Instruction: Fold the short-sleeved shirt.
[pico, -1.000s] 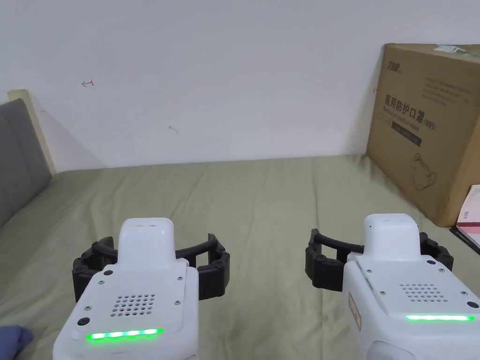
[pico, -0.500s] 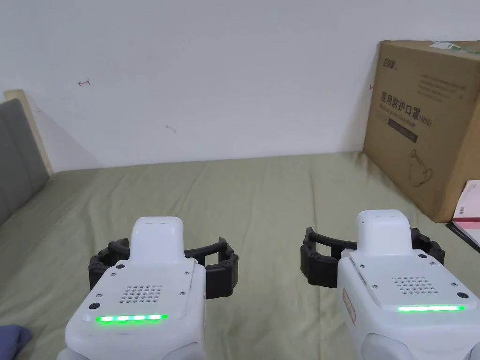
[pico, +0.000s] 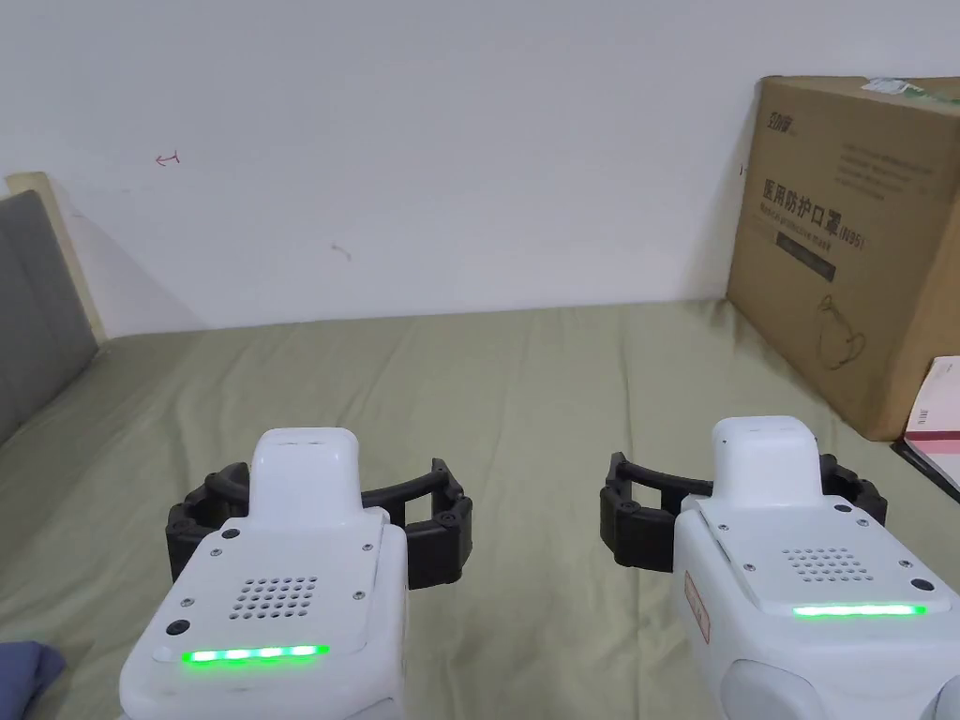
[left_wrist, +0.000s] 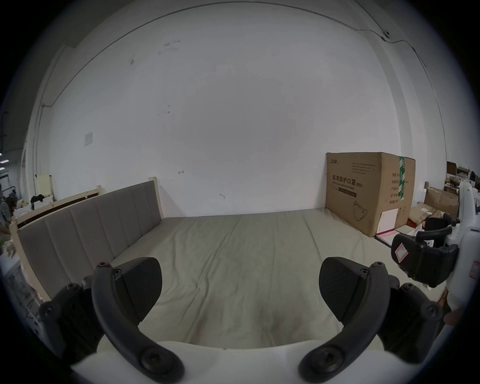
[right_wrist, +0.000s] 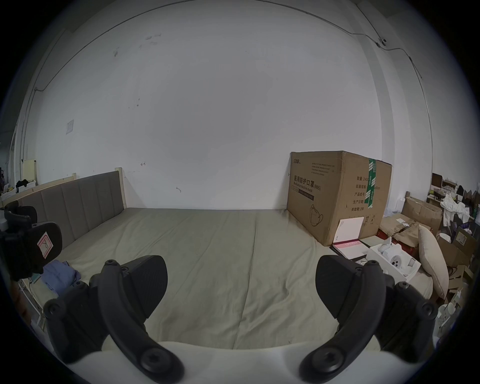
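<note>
Plainly, the cardboard box (pico: 858, 244) on the bed (pico: 534, 394) bears dark printed lettering and a line drawing of a face mask, with green tape (right_wrist: 371, 181) down one side. Both the left gripper (left_wrist: 240, 288) and the right gripper (right_wrist: 241, 285) hover over the olive sheet, jaws apart and empty. A crumpled blue-grey garment (right_wrist: 61, 276), apparently the shirt, lies at the bed's near left edge.

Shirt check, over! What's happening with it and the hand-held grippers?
Left hand-held gripper open, right hand-held gripper open, both empty. Blue shirt bunched at the bed's left edge, untouched. Nothing between.
</note>
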